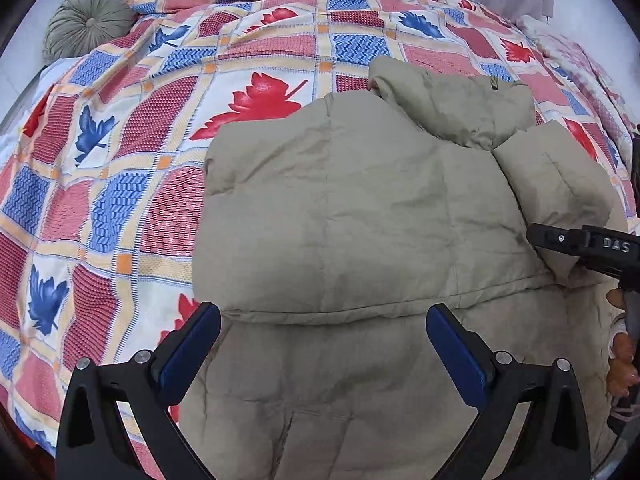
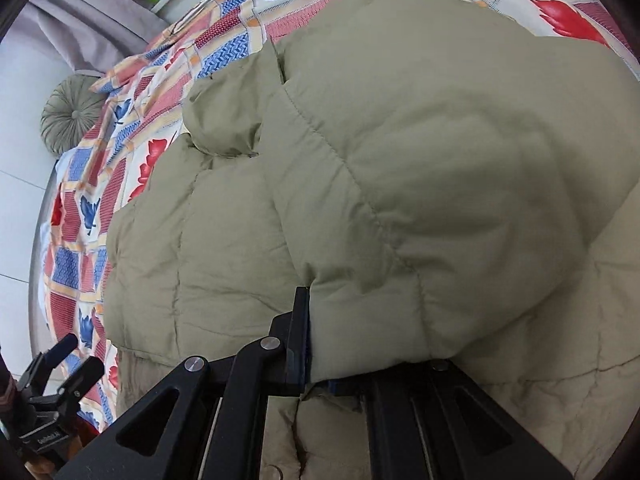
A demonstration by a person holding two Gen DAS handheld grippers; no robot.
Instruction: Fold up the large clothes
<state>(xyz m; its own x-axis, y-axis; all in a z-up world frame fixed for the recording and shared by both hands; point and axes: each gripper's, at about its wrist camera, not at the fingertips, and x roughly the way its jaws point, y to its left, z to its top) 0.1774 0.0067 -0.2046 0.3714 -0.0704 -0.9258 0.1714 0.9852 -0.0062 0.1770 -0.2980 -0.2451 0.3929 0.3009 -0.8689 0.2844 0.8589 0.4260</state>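
Khaki jacket (image 1: 360, 208) lies part-folded on the bed (image 1: 120, 160); my right tongs (image 2: 310, 344) pinch its sleeve (image 2: 400, 200), left tongs (image 1: 322, 352) gape empty; next, I'd lay the sleeve across.

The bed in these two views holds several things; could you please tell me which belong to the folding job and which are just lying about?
Belongs to the job:
- puffy olive-green quilted jacket
- right claw, shut on its sleeve
- left claw, open above it

Just lying about:
- leaf-patterned patchwork bedspread
- round grey-green pleated cushion
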